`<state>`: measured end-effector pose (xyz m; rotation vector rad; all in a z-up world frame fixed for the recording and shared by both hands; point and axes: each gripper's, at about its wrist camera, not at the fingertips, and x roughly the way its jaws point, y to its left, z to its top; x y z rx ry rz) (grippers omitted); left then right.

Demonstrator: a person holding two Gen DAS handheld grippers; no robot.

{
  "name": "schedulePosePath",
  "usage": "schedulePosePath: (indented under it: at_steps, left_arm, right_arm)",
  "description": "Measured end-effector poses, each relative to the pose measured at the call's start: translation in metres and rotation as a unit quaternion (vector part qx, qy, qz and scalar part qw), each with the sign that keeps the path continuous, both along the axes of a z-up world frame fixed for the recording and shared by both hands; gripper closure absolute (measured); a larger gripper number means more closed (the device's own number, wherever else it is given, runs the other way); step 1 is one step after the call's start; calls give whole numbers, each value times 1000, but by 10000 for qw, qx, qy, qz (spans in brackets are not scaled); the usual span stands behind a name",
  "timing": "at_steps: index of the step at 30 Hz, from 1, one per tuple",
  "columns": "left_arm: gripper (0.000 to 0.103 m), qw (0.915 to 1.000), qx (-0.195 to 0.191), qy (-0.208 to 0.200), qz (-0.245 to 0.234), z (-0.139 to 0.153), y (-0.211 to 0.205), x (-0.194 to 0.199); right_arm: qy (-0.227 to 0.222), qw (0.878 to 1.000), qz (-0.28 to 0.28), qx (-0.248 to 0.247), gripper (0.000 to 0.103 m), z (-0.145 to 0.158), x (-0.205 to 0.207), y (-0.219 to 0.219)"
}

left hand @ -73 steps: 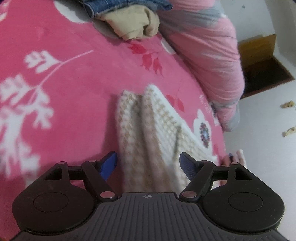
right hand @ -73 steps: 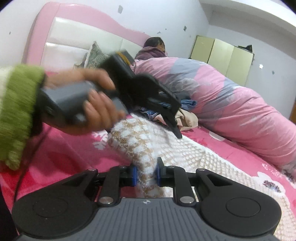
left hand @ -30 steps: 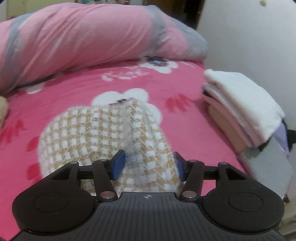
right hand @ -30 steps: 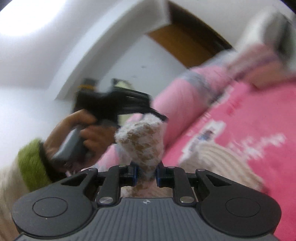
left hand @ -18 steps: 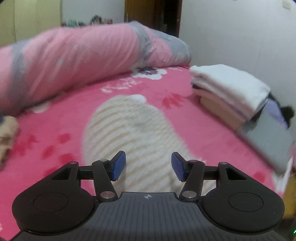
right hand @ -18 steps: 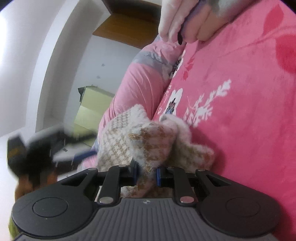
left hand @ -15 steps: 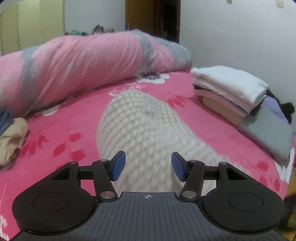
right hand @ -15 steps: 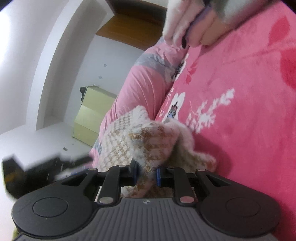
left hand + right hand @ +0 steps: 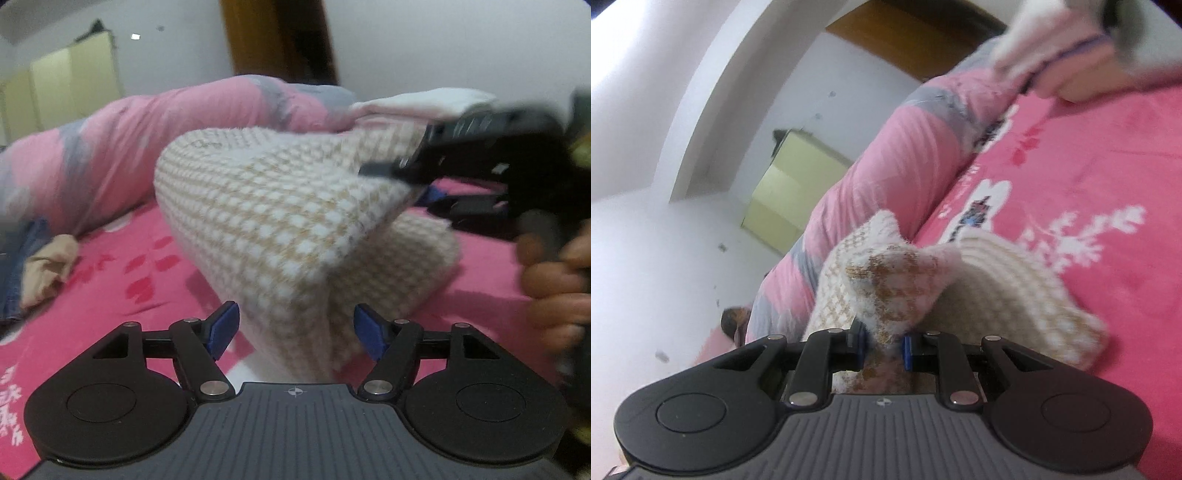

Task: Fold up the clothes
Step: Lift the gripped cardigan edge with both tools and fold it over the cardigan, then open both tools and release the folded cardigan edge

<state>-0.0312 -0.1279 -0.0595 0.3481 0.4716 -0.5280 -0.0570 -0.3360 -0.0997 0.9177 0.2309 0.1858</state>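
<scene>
A cream-and-tan checked knit garment (image 9: 280,206) lies on the pink bed sheet (image 9: 122,295), with one corner lifted. In the left wrist view my right gripper (image 9: 406,182) holds that raised corner at the upper right, and a hand (image 9: 554,288) grips its handle. In the right wrist view, the right gripper (image 9: 882,347) is shut on the bunched corner of the garment (image 9: 886,288). My left gripper (image 9: 295,328) sits low in front of the hanging fold. Its jaws are opening, the fold is between them, and the blue pads (image 9: 221,326) do not press it.
A rolled pink-and-grey duvet (image 9: 92,162) runs along the far side of the bed. A stack of folded clothes (image 9: 417,101) stands behind the garment. Jeans and a beige garment (image 9: 44,269) lie at the left. A person (image 9: 733,321) lies at the bed's head.
The left gripper let go of the garment, swung round and came down, and its jaws widened around the hanging fold. The right gripper kept its grip on the corner.
</scene>
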Motion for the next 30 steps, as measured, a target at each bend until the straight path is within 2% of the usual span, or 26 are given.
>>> schedulePosePath:
  at_steps: [3, 6, 9, 14, 17, 20, 23, 25, 28, 30]
  left_arm:
    - [37, 9969, 273, -231, 698, -11, -4, 10]
    - [36, 9938, -131, 185, 1090, -12, 13, 21]
    - [36, 9924, -113, 282, 1196, -14, 16, 22]
    - [36, 9932, 146, 162, 1142, -18, -1, 17]
    - [36, 9936, 233, 161, 1093, -23, -8, 13]
    - [36, 9929, 163, 218, 1161, -27, -6, 10]
    - [36, 9919, -7, 388, 1213, -27, -2, 13]
    - [36, 9916, 7, 418, 1226, -26, -4, 13]
    - [36, 9915, 56, 425, 1232, -25, -7, 13]
    - [36, 9908, 45, 461, 1275, -24, -7, 13]
  right_arm:
    - [-104, 9995, -63, -277, 84, 14, -3, 14]
    - [-88, 9993, -293, -230, 85, 16, -11, 14]
    - [122, 9989, -419, -180, 85, 2, -16, 11]
    - [505, 9956, -726, -302, 86, -27, -23, -5]
    - [827, 9942, -690, 15, 86, -52, -21, -20]
    - [753, 9949, -658, 136, 86, -49, -26, -25]
    - [555, 9963, -587, -281, 84, -37, -23, -22]
    - [723, 9958, -421, -384, 81, -46, -11, -25]
    - [831, 9962, -264, -68, 79, -58, -9, -36]
    - [843, 9961, -218, 121, 73, -55, -13, -42]
